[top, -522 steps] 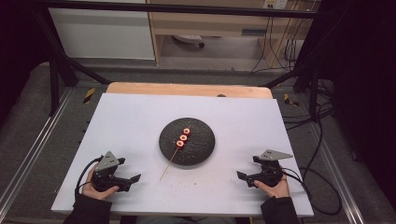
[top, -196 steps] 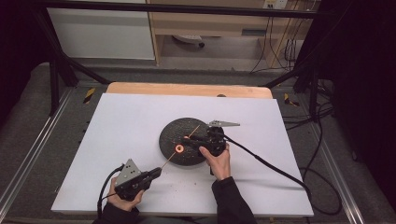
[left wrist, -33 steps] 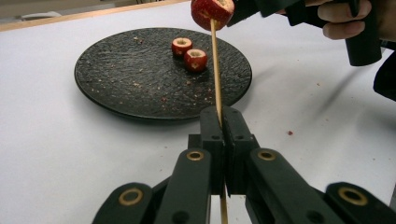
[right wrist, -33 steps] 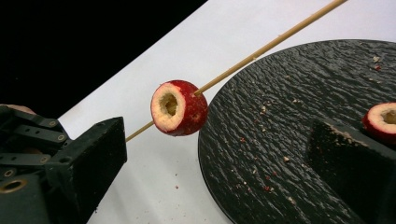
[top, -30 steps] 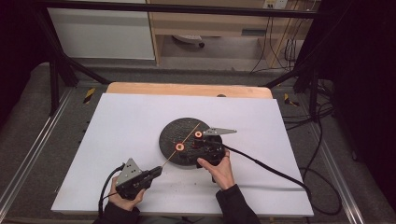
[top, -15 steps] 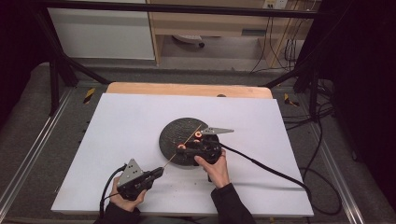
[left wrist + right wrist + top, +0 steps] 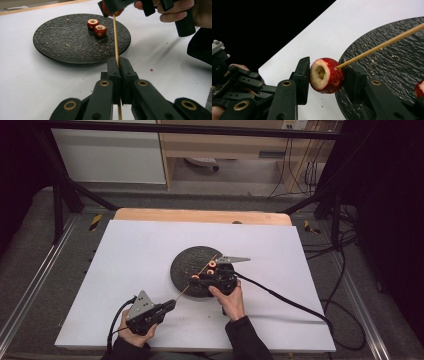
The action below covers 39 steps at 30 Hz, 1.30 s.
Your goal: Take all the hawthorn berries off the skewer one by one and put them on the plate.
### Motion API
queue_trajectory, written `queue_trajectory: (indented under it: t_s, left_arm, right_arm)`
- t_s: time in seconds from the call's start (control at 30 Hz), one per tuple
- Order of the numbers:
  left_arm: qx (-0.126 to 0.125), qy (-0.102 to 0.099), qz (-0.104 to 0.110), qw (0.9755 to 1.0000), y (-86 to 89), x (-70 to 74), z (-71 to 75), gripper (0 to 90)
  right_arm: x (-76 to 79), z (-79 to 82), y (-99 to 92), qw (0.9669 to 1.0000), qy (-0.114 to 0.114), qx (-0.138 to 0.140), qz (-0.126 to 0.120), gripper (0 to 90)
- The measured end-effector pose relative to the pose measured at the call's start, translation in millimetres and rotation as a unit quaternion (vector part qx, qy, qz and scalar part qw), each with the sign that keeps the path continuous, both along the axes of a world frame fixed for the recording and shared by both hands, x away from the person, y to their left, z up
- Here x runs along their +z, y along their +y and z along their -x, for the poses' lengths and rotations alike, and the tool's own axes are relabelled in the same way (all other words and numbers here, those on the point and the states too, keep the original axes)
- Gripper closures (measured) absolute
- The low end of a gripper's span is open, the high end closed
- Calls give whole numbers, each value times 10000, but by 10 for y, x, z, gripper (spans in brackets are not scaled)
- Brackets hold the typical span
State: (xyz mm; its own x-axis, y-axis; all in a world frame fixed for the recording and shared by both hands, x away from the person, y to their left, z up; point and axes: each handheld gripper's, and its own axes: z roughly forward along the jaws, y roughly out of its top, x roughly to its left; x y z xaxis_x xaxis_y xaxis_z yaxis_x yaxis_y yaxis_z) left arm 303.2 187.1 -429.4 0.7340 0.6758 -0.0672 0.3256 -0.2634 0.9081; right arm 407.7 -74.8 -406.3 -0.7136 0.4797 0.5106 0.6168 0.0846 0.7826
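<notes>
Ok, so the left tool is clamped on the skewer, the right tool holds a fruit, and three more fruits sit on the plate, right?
Not three: the left gripper view shows two cored red fruits on the black plate. The rest holds: left tool clamped on the skewer, right tool holding a fruit.

White cabinet [image 7: 107,155], wooden shelf [image 7: 225,145], cables [image 7: 305,170] behind table.

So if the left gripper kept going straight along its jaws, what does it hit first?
Probably the black plate's near rim, just ahead of the left gripper, which is shut on the skewer. Higher along the skewer sits the red fruit in the right gripper; depth is unclear.
</notes>
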Motion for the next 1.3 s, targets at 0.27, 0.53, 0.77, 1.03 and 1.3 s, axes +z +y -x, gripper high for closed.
queue_trajectory:
  t_s: [0.27, 0.53, 0.77, 1.03, 1.3]
  left_arm:
    - [-1, -35, 9, 10000, 0, 7, 7, 882]
    - [-6, -49, 29, 10000, 5, 14, 13, 882]
    - [-19, -69, 44, 10000, 6, 26, 22, 882]
    - [-9, -98, 72, 9999, 18, 36, 29, 882]
    - [-2, -132, 105, 9999, 31, 50, 38, 882]
  right_arm:
    - [42, -11, -27, 10000, 5, -33, -11, 619]
    - [99, -45, -71, 9999, -45, -97, 13, 621]
    - [166, -67, -121, 9998, -133, -148, 33, 623]
    - [260, -136, -199, 9994, -223, -264, 35, 625]
    - [350, -233, -286, 9988, -251, -411, 22, 625]
